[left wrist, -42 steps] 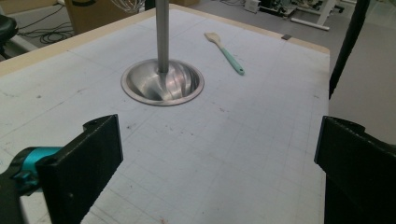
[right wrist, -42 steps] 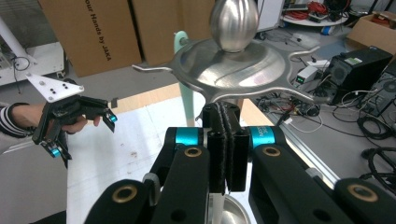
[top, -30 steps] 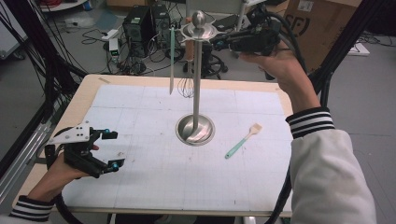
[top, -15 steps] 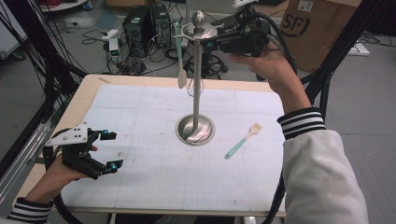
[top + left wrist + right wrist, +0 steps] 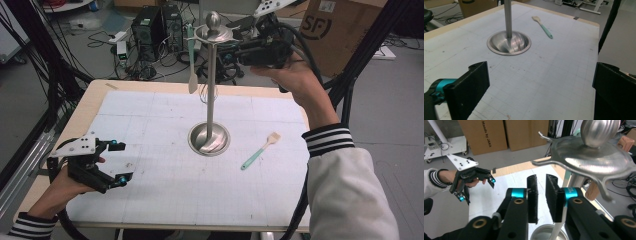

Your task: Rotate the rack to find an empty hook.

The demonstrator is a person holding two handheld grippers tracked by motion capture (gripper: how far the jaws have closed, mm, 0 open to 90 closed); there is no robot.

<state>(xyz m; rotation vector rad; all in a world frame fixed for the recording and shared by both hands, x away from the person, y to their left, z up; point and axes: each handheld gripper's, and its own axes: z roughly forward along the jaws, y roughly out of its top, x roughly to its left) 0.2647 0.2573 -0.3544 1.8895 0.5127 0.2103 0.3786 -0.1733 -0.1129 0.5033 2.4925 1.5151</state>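
**A:** Cluttered lab bkgd, boxes + PCs on the floor; white grid mat on the table (image 5: 150,200). What's the item?

**B:** Hanging spatula (image 5: 192,65), teal handle, cream head. It's on a hook at the far-left rim of the steel stand (image 5: 213,95), head down and well above the mat.

**A:** How will it handle?

**B:** Prob. light. Handle looks stiff, head likely a bit flexible, and it can swing on the hook. I'd pinch mid-handle, flat sides to the pads, then lift up + off. Don't pull sideways, or the stand may rock on its base.

**A:** Where's it vs the right gripper (image 5: 228,53)?

**B:** Gripper's level w/ the stand's top disc, on the right side of the pole. The spatula hangs on the other side, near but not touching. Jaws have just been opening. There's only a narrow gap, nothing betw. the pads, and the mat shows through in the right gripper view.

**A:** Left gripper (image 5: 121,162)?

**B:** Low at the near-left of the mat, jaws spread wide, empty, well away from the stand.

**A:** Anything else?

**B:** A 2nd spatula (image 5: 258,151) lies flat on the mat, right of the base. Thin wires by the pole, maybe a whisk, too small to tell.
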